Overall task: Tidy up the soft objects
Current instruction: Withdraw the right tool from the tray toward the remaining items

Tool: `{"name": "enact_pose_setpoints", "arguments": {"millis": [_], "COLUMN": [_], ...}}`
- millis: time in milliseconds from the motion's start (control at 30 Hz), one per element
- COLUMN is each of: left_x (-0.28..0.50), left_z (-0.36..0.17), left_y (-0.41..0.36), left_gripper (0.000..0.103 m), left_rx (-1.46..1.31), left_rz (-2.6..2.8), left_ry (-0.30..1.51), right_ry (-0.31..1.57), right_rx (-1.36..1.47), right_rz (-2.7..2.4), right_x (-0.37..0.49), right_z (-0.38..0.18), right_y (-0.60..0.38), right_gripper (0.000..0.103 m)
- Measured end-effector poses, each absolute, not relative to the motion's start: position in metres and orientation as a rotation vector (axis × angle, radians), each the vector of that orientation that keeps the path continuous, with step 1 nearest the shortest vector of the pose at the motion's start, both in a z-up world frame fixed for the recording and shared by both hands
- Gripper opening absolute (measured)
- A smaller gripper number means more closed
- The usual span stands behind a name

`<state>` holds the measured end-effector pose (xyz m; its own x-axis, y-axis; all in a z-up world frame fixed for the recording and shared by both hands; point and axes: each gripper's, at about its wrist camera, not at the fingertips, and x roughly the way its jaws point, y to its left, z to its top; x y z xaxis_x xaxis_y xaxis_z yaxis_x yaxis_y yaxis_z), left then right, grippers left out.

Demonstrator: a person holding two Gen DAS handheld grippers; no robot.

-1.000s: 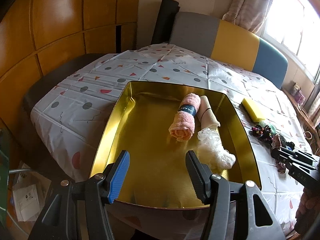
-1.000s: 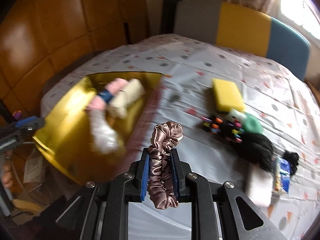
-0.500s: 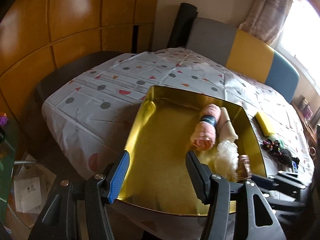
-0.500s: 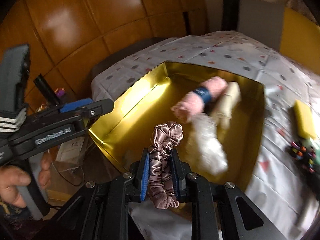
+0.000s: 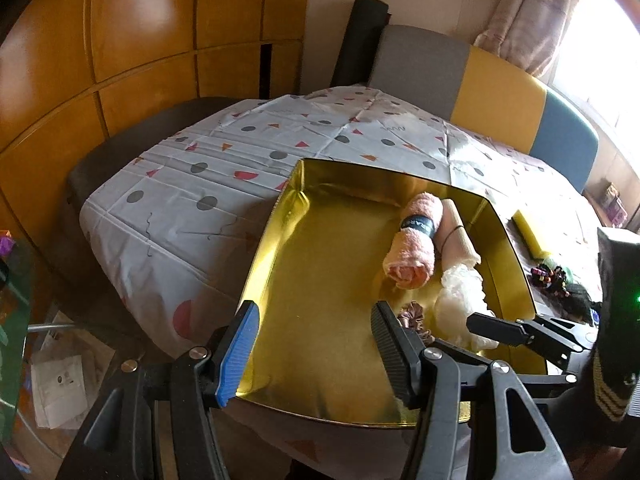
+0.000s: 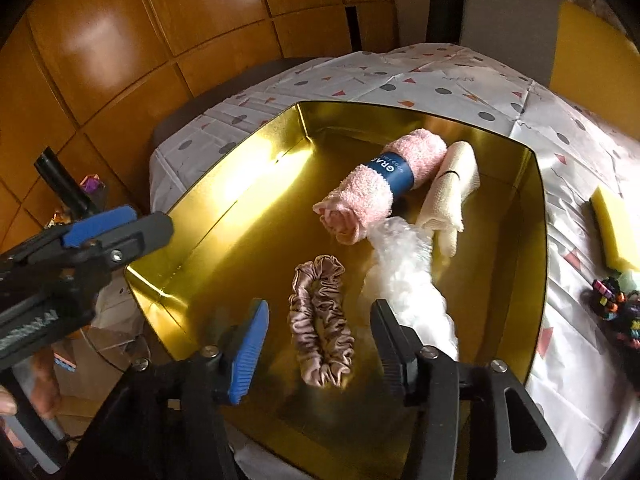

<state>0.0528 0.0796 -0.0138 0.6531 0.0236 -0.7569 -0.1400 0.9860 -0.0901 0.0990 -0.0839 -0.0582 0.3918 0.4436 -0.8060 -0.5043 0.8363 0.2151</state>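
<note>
A gold tray (image 6: 208,208) (image 5: 272,256) on the patterned tablecloth holds a rolled pink towel (image 6: 380,184) (image 5: 412,248), a cream cloth roll (image 6: 452,192) (image 5: 460,236) and a white fluffy item (image 6: 404,280) (image 5: 460,296). A pink satin scrunchie (image 6: 320,320) (image 5: 412,314) lies on the tray floor. My right gripper (image 6: 320,346) is open just above it, fingers either side, empty. My left gripper (image 5: 316,340) is open and empty over the tray's near edge; it also shows in the right wrist view (image 6: 100,236).
A yellow sponge (image 6: 614,232) (image 5: 528,232) and a heap of dark hair ties with coloured beads (image 6: 612,304) (image 5: 556,280) lie on the cloth right of the tray. Wooden wall panels stand left. A grey, yellow and blue bench back (image 5: 500,88) is behind the table.
My right gripper carried the scrunchie over the tray, opened and let it go onto the tray floor. My left gripper stayed open, drifting slightly back.
</note>
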Motion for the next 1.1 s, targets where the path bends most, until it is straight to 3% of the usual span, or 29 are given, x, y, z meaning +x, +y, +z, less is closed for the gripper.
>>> {"name": "enact_pose_setpoints", "arguments": {"millis": [567,1100], "left_x": [0.050,0.066], "left_z": [-0.004,0.008], "left_y": [0.051,-0.008], "left_gripper": [0.059,0.059], "left_rx": [-0.083,0.002], "left_rz": [0.022,-0.139], "left_ry": [0.842,0.853], "right_ry": [0.850,0.836], "right_rx": [-0.022,0.053], "right_rz": [0.494,0.113], "right_x": [0.074,0.087], "right_z": [-0.014,-0.021], "right_y": [-0.149,-0.316], "right_gripper": [0.065,0.070]}}
